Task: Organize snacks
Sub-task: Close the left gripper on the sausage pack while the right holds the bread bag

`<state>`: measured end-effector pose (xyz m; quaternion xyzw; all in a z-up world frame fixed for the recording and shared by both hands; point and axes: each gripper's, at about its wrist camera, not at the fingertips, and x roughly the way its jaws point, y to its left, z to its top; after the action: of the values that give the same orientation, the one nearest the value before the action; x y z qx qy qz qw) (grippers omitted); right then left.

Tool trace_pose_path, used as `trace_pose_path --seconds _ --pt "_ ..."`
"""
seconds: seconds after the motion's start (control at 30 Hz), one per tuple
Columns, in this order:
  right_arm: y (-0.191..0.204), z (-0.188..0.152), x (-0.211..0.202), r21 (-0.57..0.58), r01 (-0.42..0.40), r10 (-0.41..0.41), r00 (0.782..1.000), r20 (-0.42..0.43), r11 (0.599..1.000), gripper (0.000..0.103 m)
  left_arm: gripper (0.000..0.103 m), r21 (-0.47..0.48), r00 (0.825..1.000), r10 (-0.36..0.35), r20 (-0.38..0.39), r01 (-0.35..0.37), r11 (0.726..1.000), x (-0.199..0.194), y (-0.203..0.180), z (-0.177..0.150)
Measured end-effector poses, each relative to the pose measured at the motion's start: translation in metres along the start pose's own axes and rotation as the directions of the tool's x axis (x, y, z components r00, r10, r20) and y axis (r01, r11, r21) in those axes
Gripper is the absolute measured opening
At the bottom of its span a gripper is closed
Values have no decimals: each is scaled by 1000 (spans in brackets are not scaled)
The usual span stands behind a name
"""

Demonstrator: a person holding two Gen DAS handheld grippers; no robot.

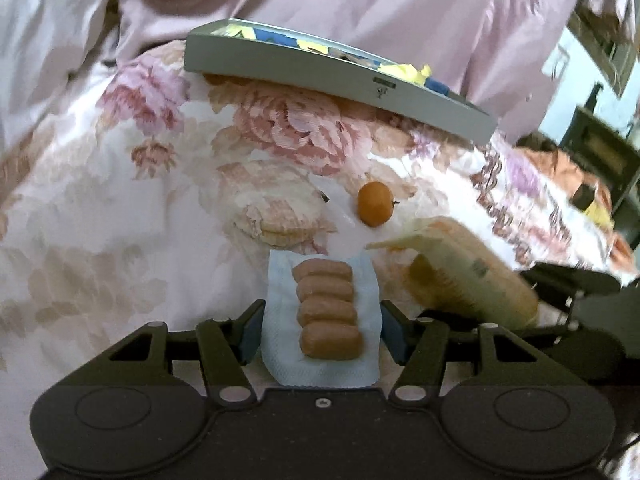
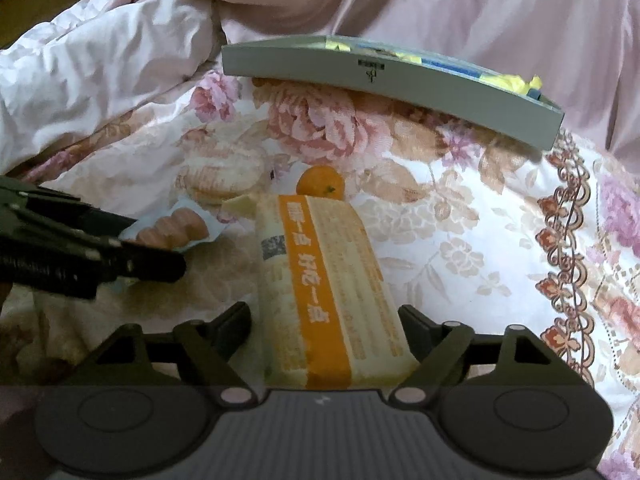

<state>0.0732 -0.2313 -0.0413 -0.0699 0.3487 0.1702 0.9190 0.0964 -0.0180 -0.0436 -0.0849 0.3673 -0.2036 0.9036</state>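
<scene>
While the two grippers sit low over the flowery bed cover [image 1: 120,184], each one has a snack between its fingers. The left gripper [image 1: 320,330] pinches a clear pack of little sausages [image 1: 326,312] by its side edges. The right gripper [image 2: 326,330] squeezes a long orange and cream snack pack [image 2: 324,280], which points away from it. Just past that pack lies a small orange [image 2: 320,185]. Beside it rests a round rice cracker pack [image 2: 222,178]. Farther back sits a gray tray [image 2: 384,80] with yellow and blue packs inside.
</scene>
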Motion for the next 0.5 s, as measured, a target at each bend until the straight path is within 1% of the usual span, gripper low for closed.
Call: trace_pose_path --seconds 0.03,0.07,0.1,0.17,0.27,0.4,0.5 --pt "3 -1 -1 -11 -3 3 1000 12 1000 67 61 -7 1000 -8 0 8 1000 0 0 0" --pt "5 -1 -2 -23 -2 2 1000 19 1000 57 61 -11 1000 -18 0 18 1000 0 0 -1" --pt "9 -2 -3 -35 -3 4 1000 26 999 55 61 -15 1000 -25 2 25 1000 0 -1 -1" --pt "13 -2 -5 -41 8 -6 999 37 999 54 61 -31 999 -47 4 47 998 0 0 -1" --pt "11 -3 -7 -10 2 -1 999 46 1000 54 61 -65 997 -74 7 74 995 1 2 -1" --pt "10 -4 -12 -2 4 -4 998 70 1000 54 61 -88 997 -80 6 80 993 1 3 -1" --pt "10 -6 -15 -5 6 -6 997 75 1000 54 61 -147 993 -117 11 117 982 0 8 -1"
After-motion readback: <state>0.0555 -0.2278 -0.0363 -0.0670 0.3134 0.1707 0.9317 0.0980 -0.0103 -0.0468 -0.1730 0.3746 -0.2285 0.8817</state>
